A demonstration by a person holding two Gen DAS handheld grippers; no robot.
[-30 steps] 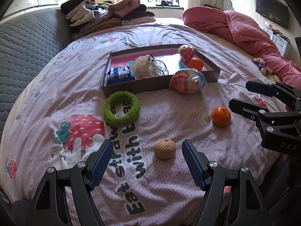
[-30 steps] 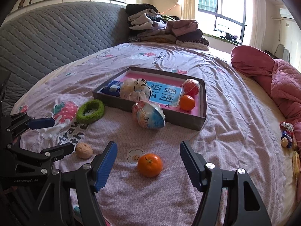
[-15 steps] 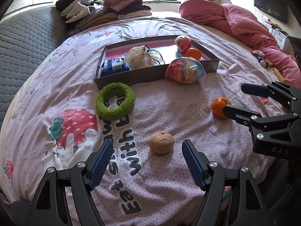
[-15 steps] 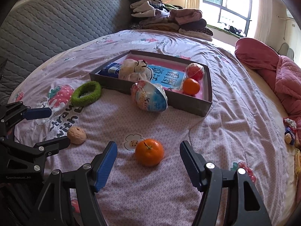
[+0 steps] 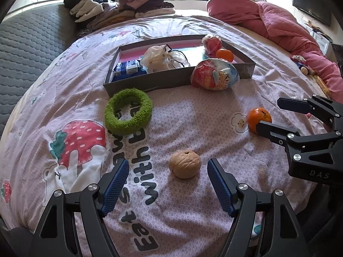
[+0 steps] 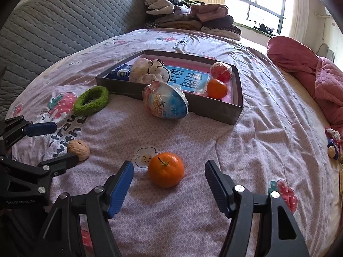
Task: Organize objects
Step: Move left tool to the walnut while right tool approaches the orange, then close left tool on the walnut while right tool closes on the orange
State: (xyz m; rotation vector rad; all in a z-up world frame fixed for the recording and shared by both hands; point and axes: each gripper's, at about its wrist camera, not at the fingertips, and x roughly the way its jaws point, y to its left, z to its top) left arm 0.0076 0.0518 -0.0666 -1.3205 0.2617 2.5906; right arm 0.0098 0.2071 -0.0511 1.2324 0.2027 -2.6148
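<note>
A walnut [image 5: 184, 164] lies on the bedsheet between the open fingers of my left gripper [image 5: 168, 172]; it also shows in the right wrist view [image 6: 78, 147]. An orange [image 6: 166, 169] lies between the open fingers of my right gripper [image 6: 169, 174]; it also shows in the left wrist view [image 5: 259, 117]. Neither gripper touches its object. A green fuzzy ring [image 5: 128, 114] and a large wrapped toy egg [image 5: 214, 74] lie in front of a grey box [image 5: 150, 79]. The box holds a blue carton [image 5: 126, 68], a white bag, a second orange [image 6: 217, 88] and a red ball.
Folded clothes [image 5: 120, 2] are stacked at the far end of the bed. A pink quilt [image 5: 278, 23] lies bunched at the right. A small toy [image 6: 333, 143] lies near the bed's right edge. A grey quilted headboard [image 6: 53, 27] runs along the left.
Both grippers have moved forward and lower; the walnut and the orange now sit closer between their open fingers. Nothing has been taken hold of.
</note>
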